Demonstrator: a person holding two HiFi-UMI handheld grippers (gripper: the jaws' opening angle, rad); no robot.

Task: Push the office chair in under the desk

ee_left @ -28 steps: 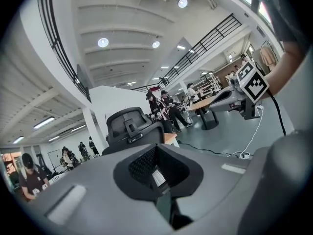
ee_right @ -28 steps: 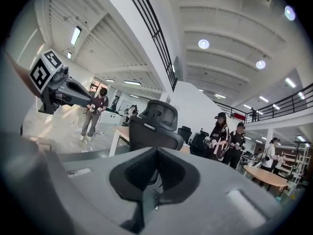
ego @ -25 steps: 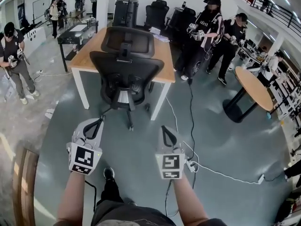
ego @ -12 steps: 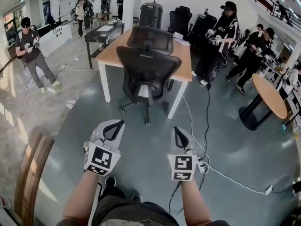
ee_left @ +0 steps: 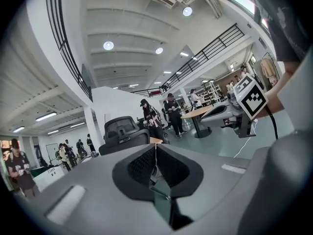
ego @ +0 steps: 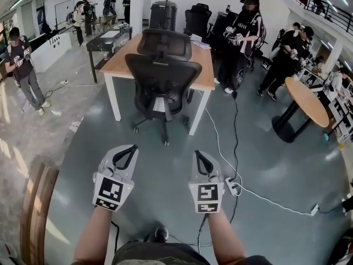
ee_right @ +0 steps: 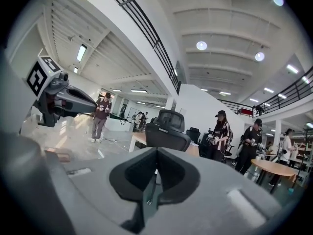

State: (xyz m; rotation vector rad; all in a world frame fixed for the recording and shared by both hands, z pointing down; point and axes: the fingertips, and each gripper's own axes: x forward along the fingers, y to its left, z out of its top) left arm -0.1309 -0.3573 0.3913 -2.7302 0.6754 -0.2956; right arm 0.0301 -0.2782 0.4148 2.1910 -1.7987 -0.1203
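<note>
Head view shows the office chair [ego: 161, 81] standing at the near edge of the tabletop [ego: 205, 77], backrest turned toward the claws. Both the left claw [ego: 134, 147] and the right claw [ego: 197, 153] are fully closed and empty, held over the floor [ego: 265, 164] well apart from the chair.

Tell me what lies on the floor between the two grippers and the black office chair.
Head view: only bare grey floor separates the left gripper and right gripper from the black mesh office chair.
</note>
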